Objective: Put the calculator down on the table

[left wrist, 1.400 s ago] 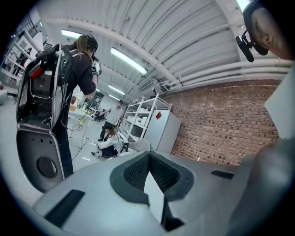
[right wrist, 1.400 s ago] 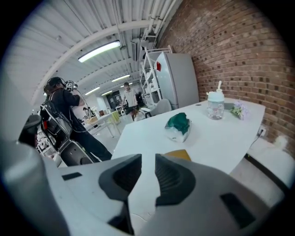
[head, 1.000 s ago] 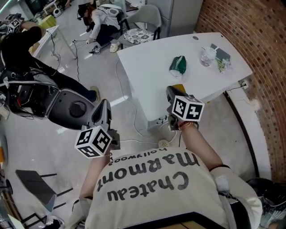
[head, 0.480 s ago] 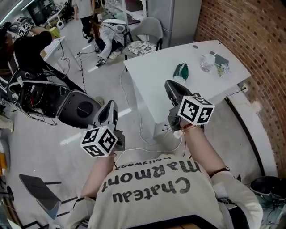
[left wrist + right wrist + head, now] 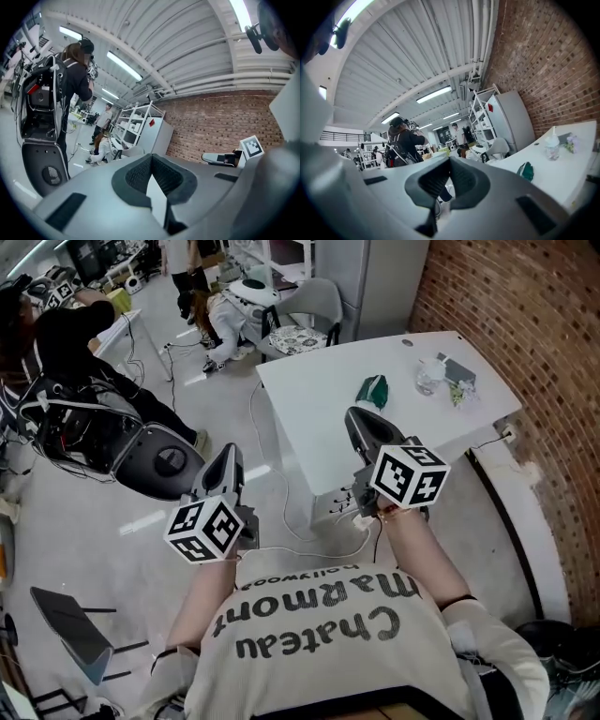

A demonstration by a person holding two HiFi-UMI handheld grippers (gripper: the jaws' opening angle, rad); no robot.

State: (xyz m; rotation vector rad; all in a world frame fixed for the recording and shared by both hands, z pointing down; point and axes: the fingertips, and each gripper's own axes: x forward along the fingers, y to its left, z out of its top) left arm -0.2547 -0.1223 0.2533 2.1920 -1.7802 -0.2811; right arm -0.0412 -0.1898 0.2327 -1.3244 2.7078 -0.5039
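Observation:
My right gripper (image 5: 361, 426) is shut and empty, held level over the near edge of the white table (image 5: 319, 390). In its own view the right gripper (image 5: 449, 161) has its pads together with nothing between them. My left gripper (image 5: 228, 468) hangs over the floor left of the table, also shut and empty. Its pads meet in the left gripper view (image 5: 151, 157). On the table lie a green object (image 5: 372, 390), a clear cup (image 5: 429, 379) and a flat grey slab (image 5: 459, 365). I cannot tell which is the calculator.
A brick wall (image 5: 525, 324) runs along the right. A grey chair (image 5: 305, 310) stands at the table's far end, cables (image 5: 272, 474) trail on the floor. A person with a backpack rig (image 5: 56, 343) and a black case (image 5: 155, 460) are at left.
Both grippers have risen, the right one more, and it now points level at the table. Neither has taken hold of anything.

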